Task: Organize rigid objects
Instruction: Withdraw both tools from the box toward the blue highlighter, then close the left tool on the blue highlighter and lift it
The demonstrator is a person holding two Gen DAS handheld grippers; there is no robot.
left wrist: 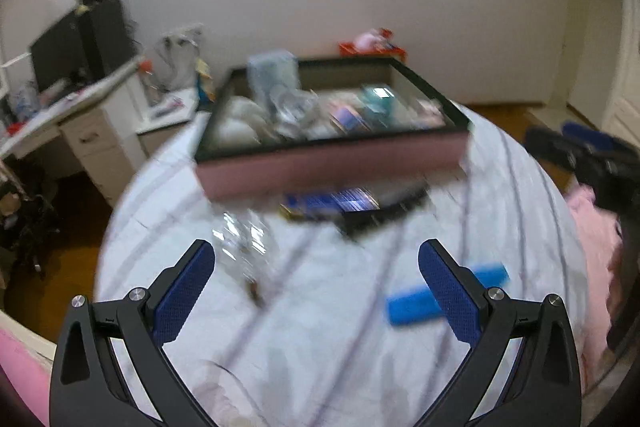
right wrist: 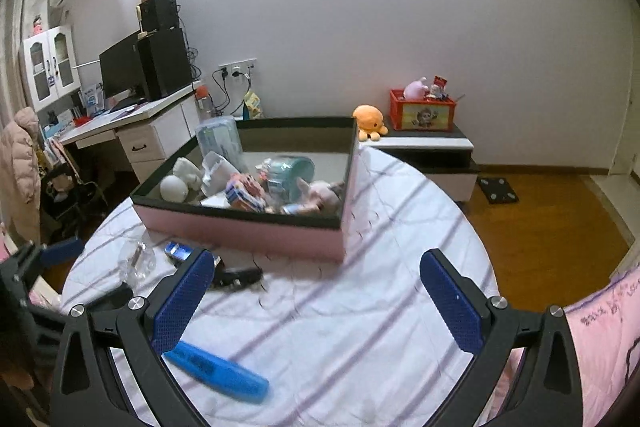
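Left claw [left wrist: 316, 259] wide open, empty, over the striped bed [left wrist: 340, 347]. Right claw [right wrist: 316, 267] wide open, empty. Blue case [right wrist: 218, 373] lies loose; pink box [right wrist: 240, 227] beyond.

Pink box [right wrist: 240, 233], striped sheet [right wrist: 360, 327], prob. blue comb [right wrist: 218, 373].

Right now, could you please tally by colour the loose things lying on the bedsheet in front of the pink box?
Blue: 2, a plastic case and a small packet
Black: 1, a gadget
Clear: 1, a crumpled wrapper
Total: 4

All lie outside the pink box; both grippers are open and empty.
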